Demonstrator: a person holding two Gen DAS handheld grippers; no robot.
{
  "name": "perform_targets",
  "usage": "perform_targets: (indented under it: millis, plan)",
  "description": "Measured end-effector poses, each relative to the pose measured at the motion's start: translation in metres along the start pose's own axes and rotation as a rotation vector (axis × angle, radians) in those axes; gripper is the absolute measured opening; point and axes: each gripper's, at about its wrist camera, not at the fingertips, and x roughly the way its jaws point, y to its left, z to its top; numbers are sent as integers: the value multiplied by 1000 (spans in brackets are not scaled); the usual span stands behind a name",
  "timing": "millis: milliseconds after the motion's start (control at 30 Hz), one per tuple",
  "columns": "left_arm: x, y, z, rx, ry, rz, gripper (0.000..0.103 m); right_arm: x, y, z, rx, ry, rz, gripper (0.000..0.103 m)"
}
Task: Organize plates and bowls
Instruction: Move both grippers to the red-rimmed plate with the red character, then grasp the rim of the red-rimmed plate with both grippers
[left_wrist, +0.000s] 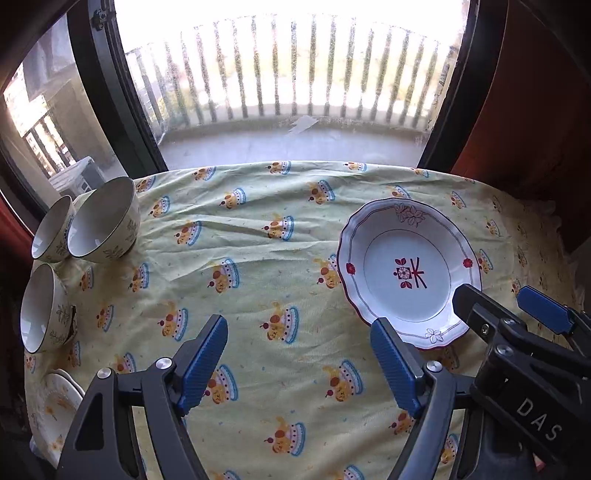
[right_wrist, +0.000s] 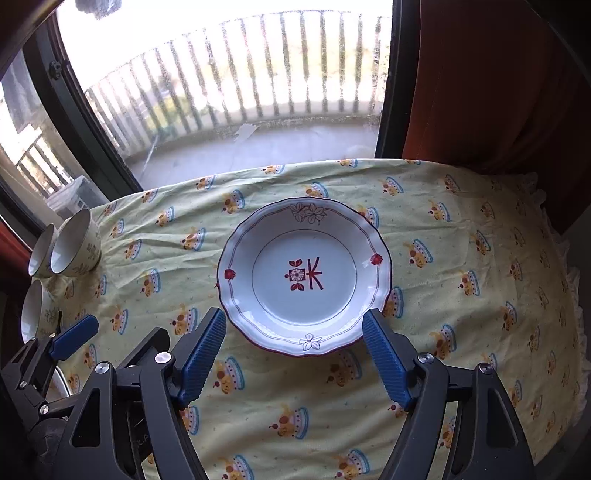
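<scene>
— Where does the left wrist view sit?
— Just behind the left tongs (left_wrist: 299, 365), looking steeply down and forward over the tabletop (left_wrist: 258, 258) toward the window (left_wrist: 295, 74). It is close; the blue pads fill the lower edge.
— And the right wrist view?
— Behind the right tongs (right_wrist: 295, 358), same downward tilt, same facing, equally near.
— What do they share?
— The flowered plate (right_wrist: 304, 277) — centred in the right view, off to the right (left_wrist: 410, 273) in the left one — plus the bowls (right_wrist: 75, 247) at the left edge (left_wrist: 105, 221), the balcony railing (right_wrist: 258, 74), and each other's tongs at the inner lower corners.
</scene>
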Motion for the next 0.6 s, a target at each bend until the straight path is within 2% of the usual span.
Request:
perform_targets:
  millis: [67,133,200,400,500,600]
  plan:
    - [6,-9,5,-7,-2,7,80,6,-11,7,3,2,-3,79]
    - [15,-17,11,-9,6,0,73,14,-21,13,8,2,0,79]
    - [25,-26,18,-11,9,-2,71,22,-30,20,15,4,-3,79]
    - [58,-44,32,-3,24,19,69,52,-48,36,29,-1,-70,79]
    - [72,-49,38,-3,2,49,68,68,-54,43,39,7,-77,78]
    - [86,-50,40,-8,22,44,64,82,-58,46,45,26,-80,74]
